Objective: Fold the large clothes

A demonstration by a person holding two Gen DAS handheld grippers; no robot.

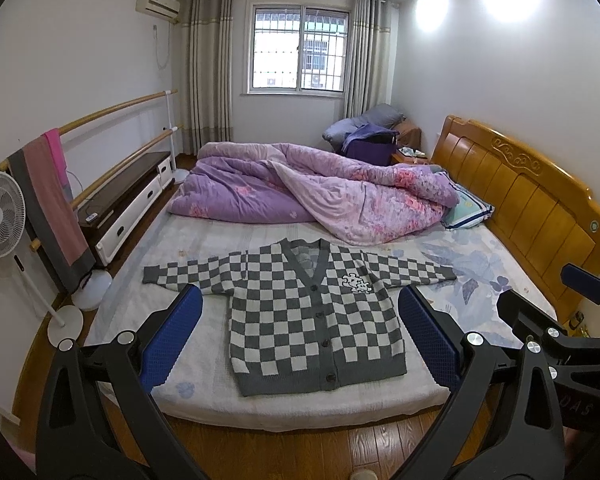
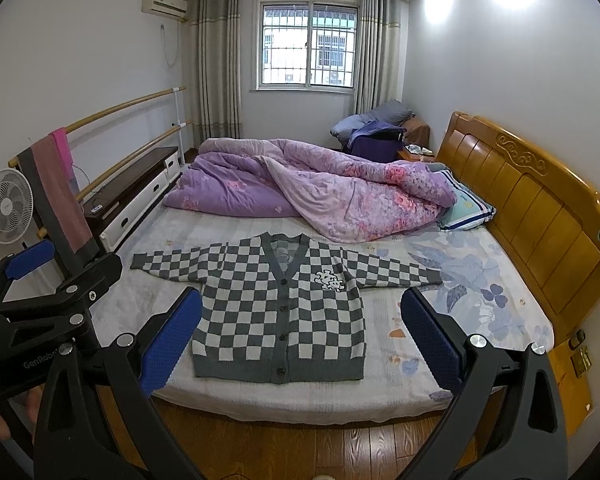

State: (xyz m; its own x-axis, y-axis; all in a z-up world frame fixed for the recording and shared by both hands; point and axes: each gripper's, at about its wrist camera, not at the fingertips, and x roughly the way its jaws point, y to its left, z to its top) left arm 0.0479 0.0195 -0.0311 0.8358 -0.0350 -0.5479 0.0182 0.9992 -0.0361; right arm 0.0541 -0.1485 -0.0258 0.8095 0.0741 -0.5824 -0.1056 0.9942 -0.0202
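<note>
I am holding both tongs, left (image 1: 300,344) and right (image 2: 302,344), spread wide and empty above the checkered cardigan (image 1: 300,312) at frame centre; soft, floppy knit, so I am eyeing its sleeve cuffs.

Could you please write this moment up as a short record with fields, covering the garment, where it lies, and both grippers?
garment: checkered cardigan, grey and white, buttoned
state: spread flat, front up, both sleeves out to the sides, not yet folded
surface: bed, near its foot edge
behind it: purple quilt, bunched up, apart from the cardigan
left gripper: open, holding nothing, above the bed's near edge
right gripper: open, holding nothing
</note>
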